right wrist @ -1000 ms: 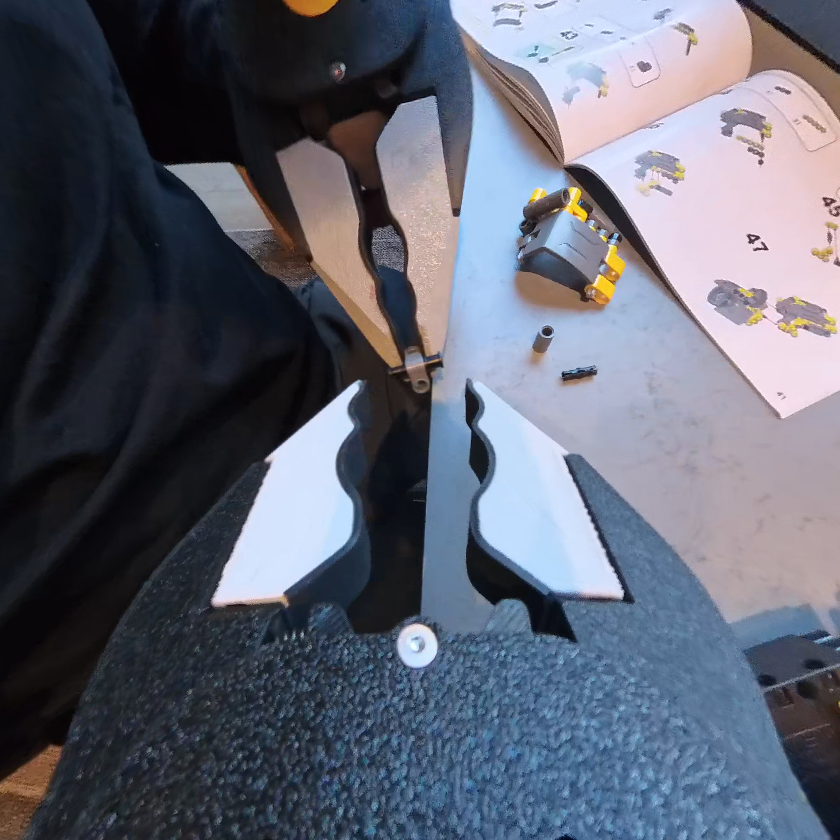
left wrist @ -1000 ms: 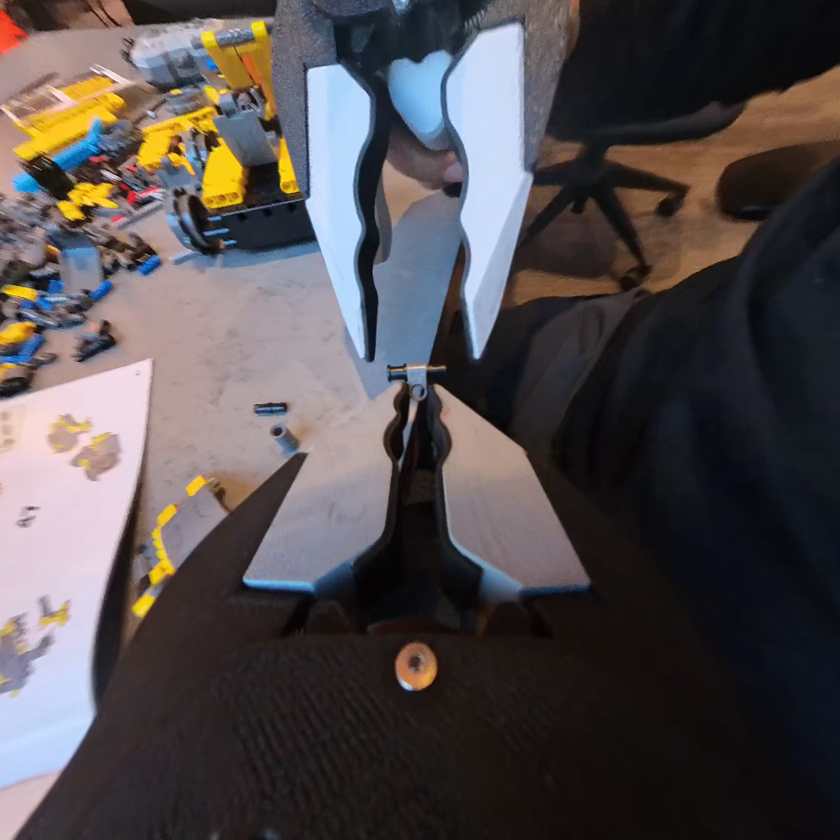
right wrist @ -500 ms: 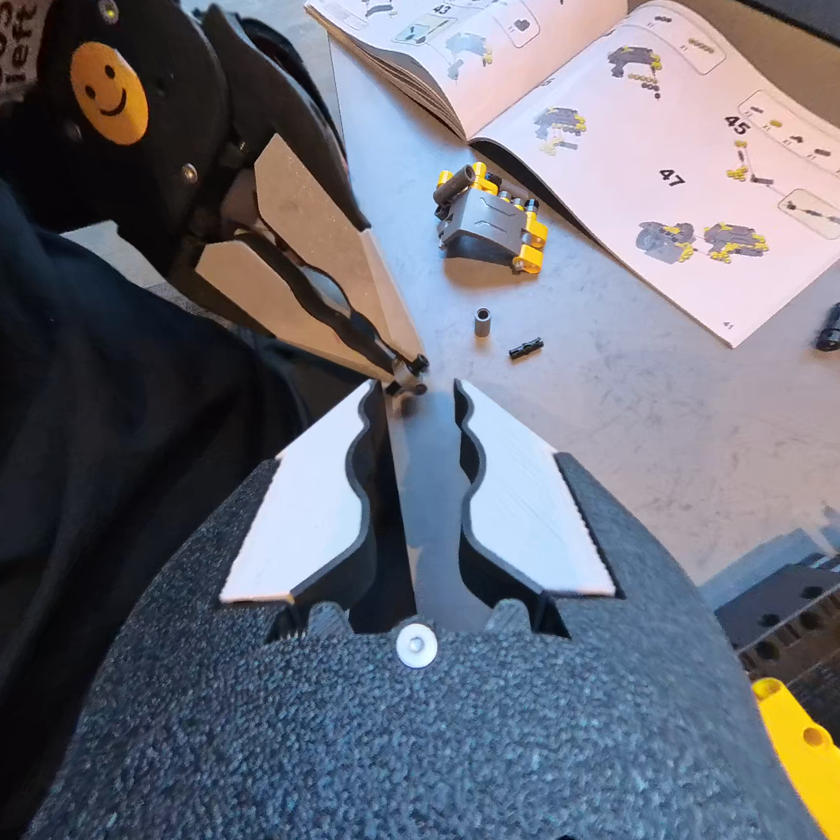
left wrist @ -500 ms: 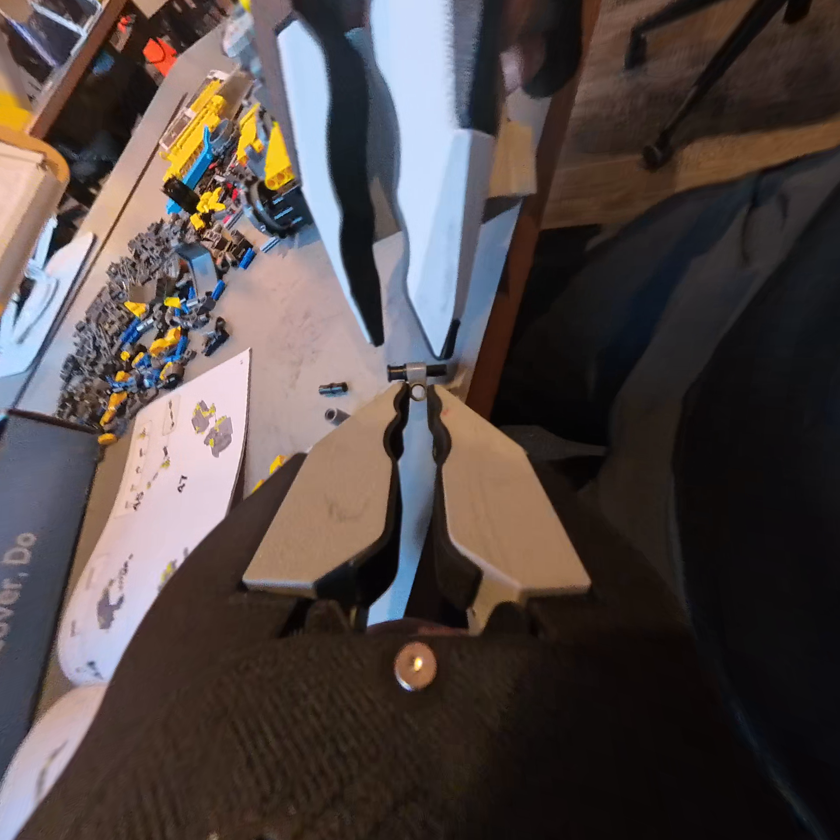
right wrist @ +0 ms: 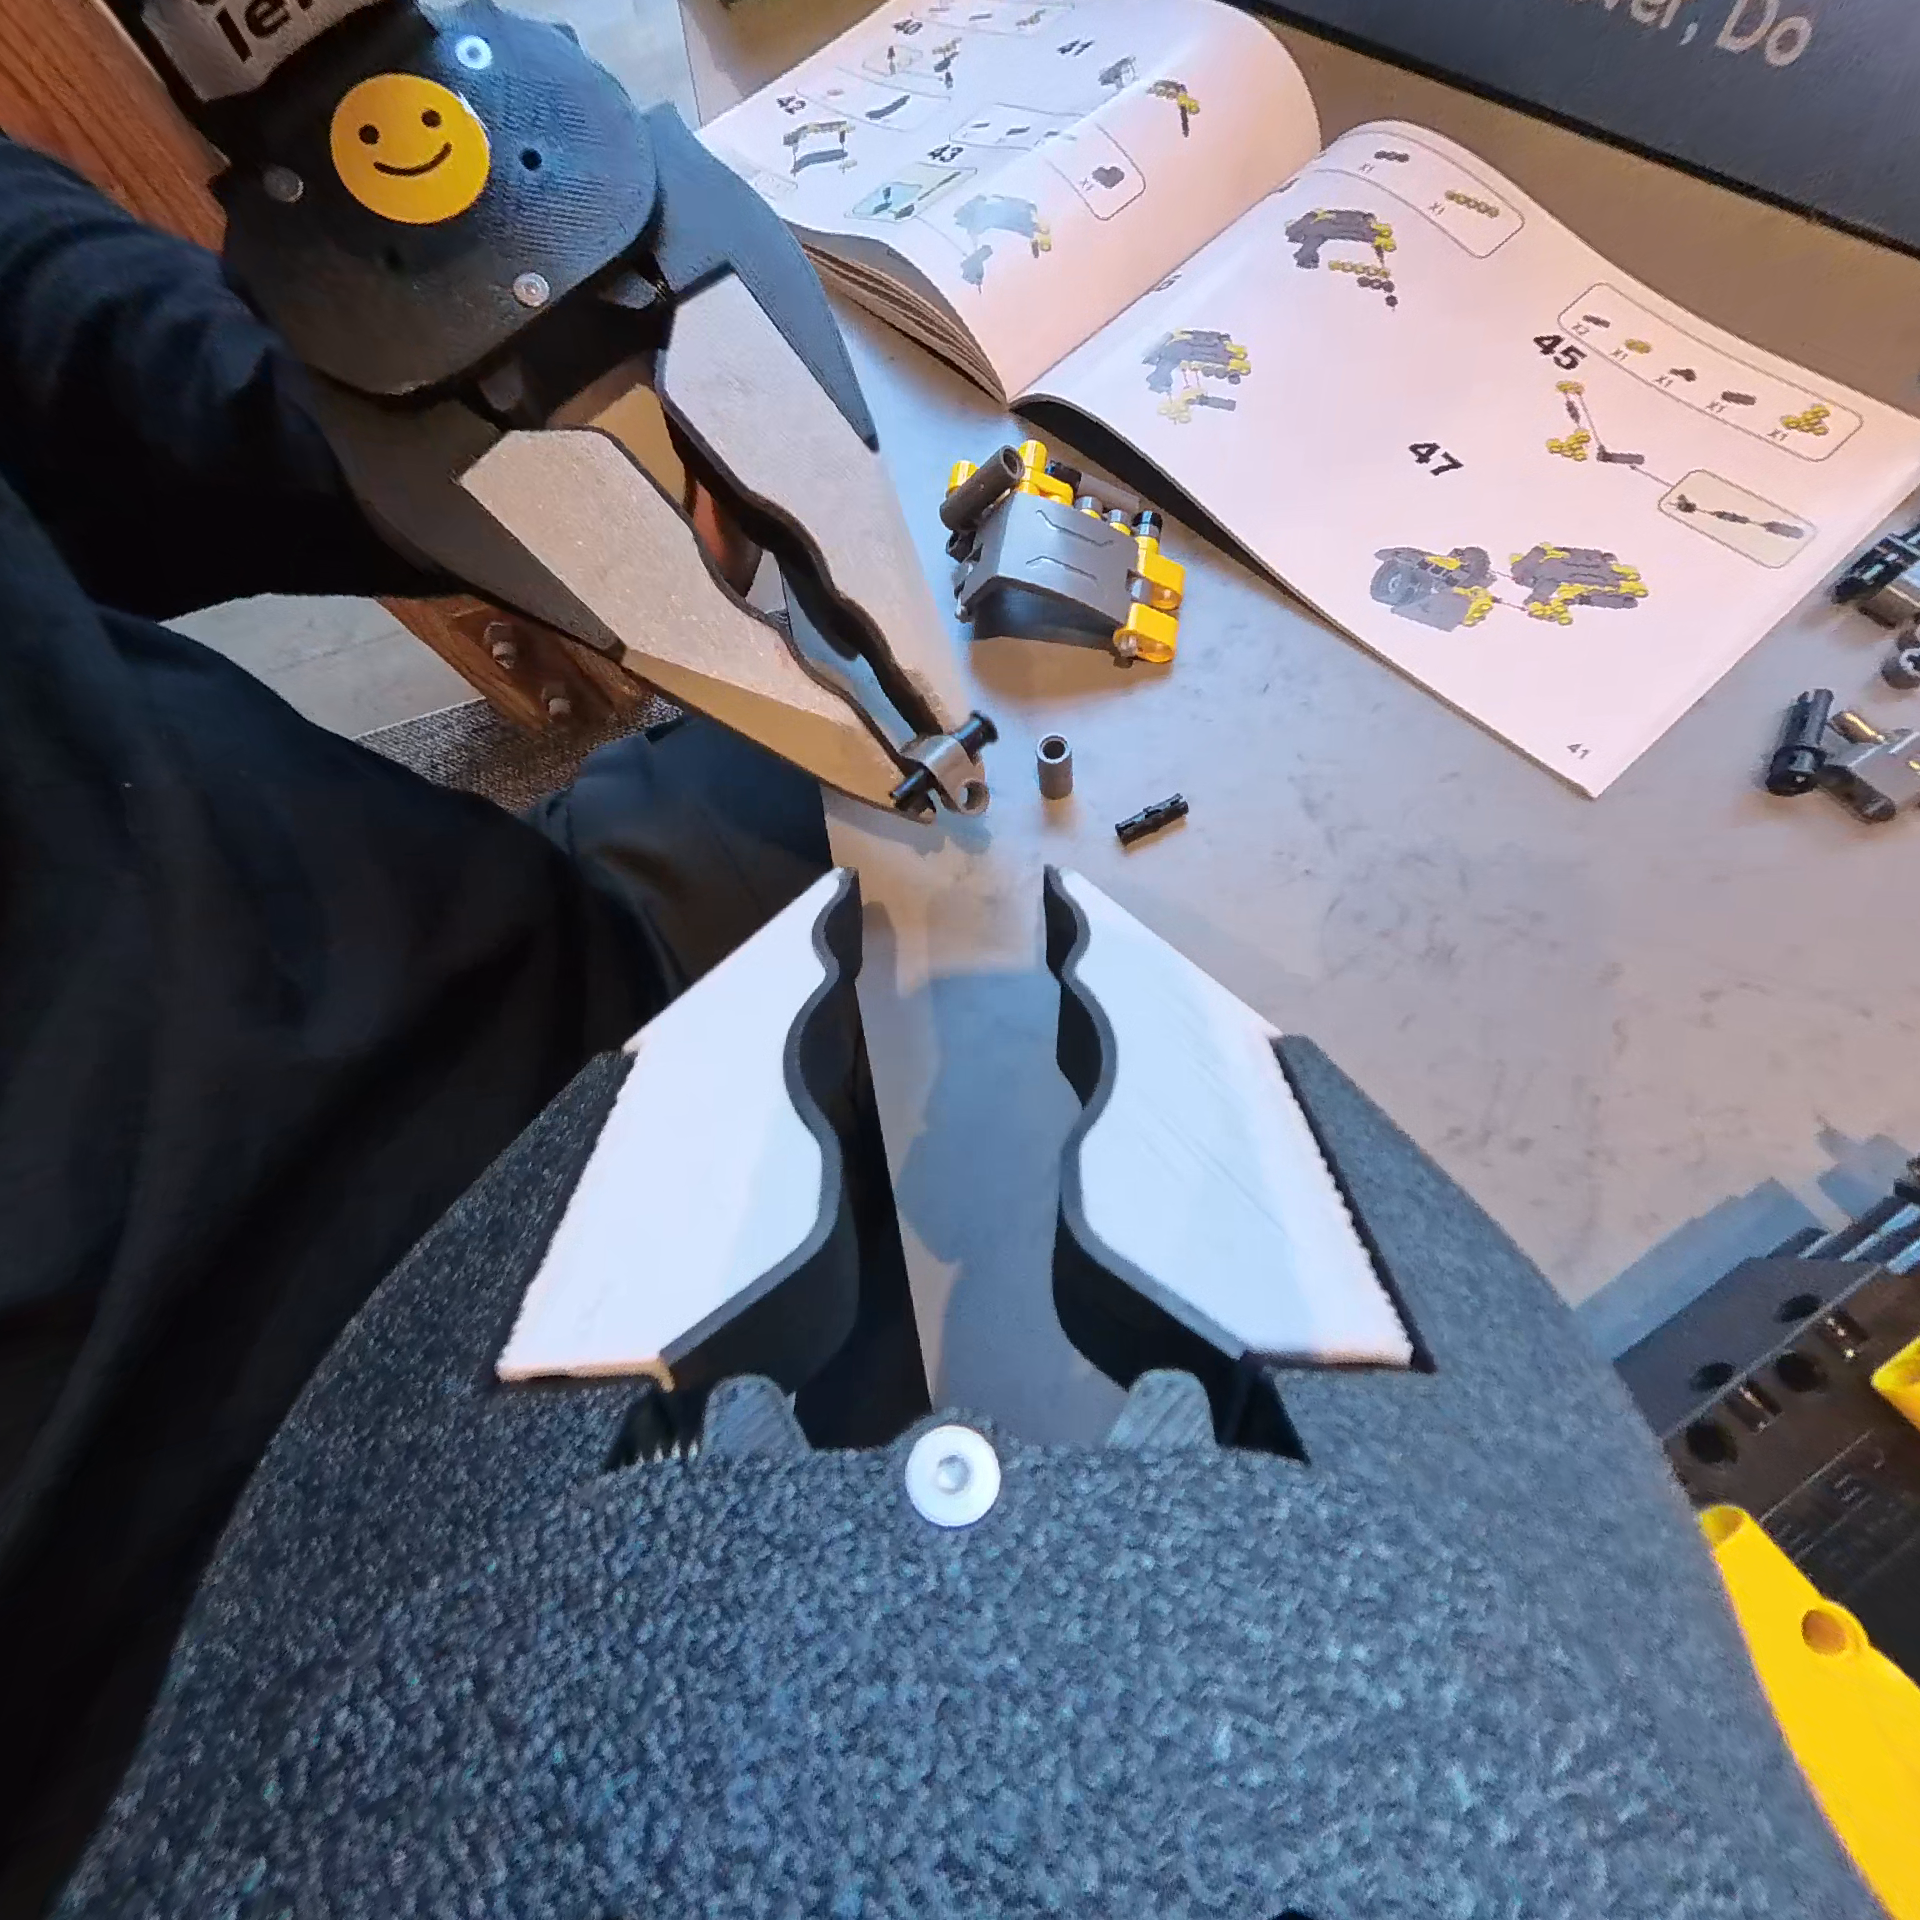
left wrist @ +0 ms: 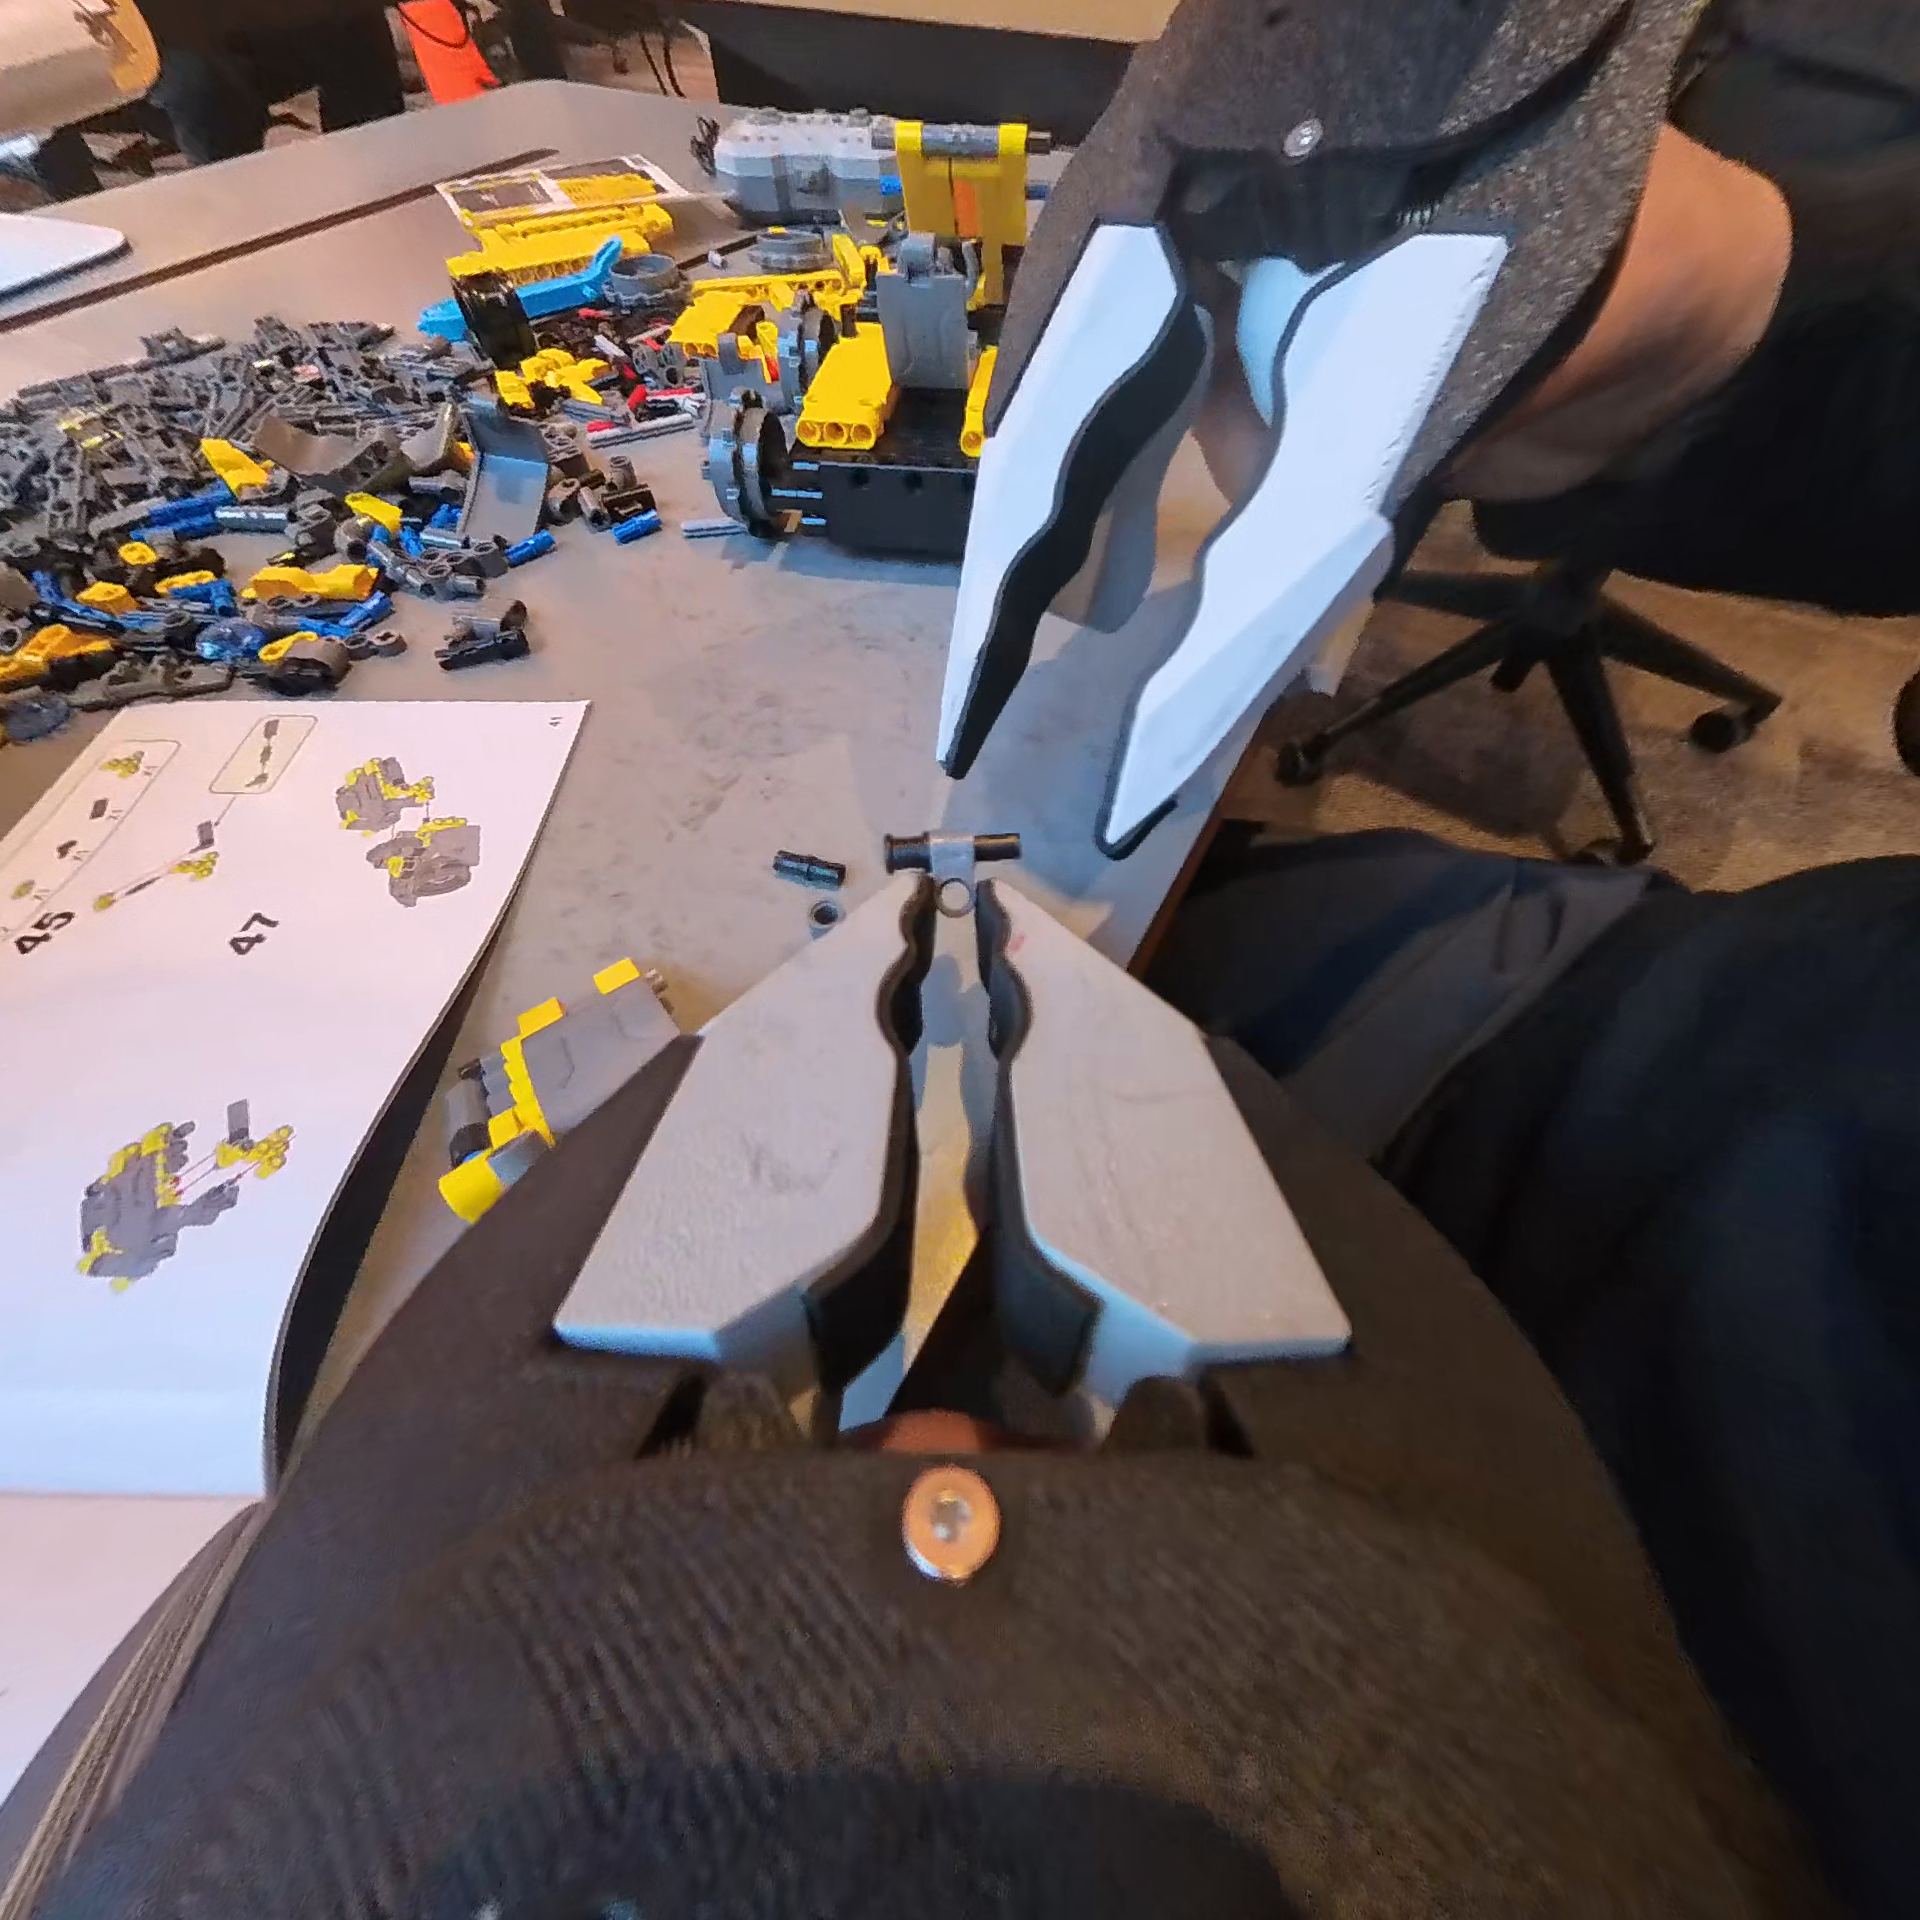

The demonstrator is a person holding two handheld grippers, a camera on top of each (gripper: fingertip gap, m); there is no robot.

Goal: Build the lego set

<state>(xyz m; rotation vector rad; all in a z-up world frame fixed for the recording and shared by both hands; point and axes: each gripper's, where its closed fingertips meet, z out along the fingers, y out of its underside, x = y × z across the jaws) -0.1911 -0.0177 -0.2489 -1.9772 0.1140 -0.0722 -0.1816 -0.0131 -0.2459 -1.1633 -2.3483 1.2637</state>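
My left gripper (left wrist: 951, 891) is shut on a small grey connector with a black pin through it (left wrist: 953, 854), held just above the grey table near its front edge. The same piece shows in the right wrist view (right wrist: 943, 774), at the tips of the left gripper (right wrist: 925, 779). My right gripper (right wrist: 948, 883) is open and empty, its tips a short way from the held piece. In the left wrist view the right gripper (left wrist: 1029, 800) hangs open above and to the right of the piece. A grey bush (right wrist: 1054, 767) and a black pin (right wrist: 1151, 818) lie on the table beside it.
A grey and yellow sub-assembly (right wrist: 1060, 561) lies by an open instruction booklet (right wrist: 1455, 395). A pile of loose grey, blue and yellow parts (left wrist: 208, 499) and a larger yellow and black build (left wrist: 883, 416) lie farther back. An office chair base (left wrist: 1558, 665) stands off the table edge. Less than 4 cm separates the two grippers' tips.
Both grippers have swung over the table from beyond its edge. The right gripper has drawn back a little from the held piece and stays open. The left stays shut on the connector.
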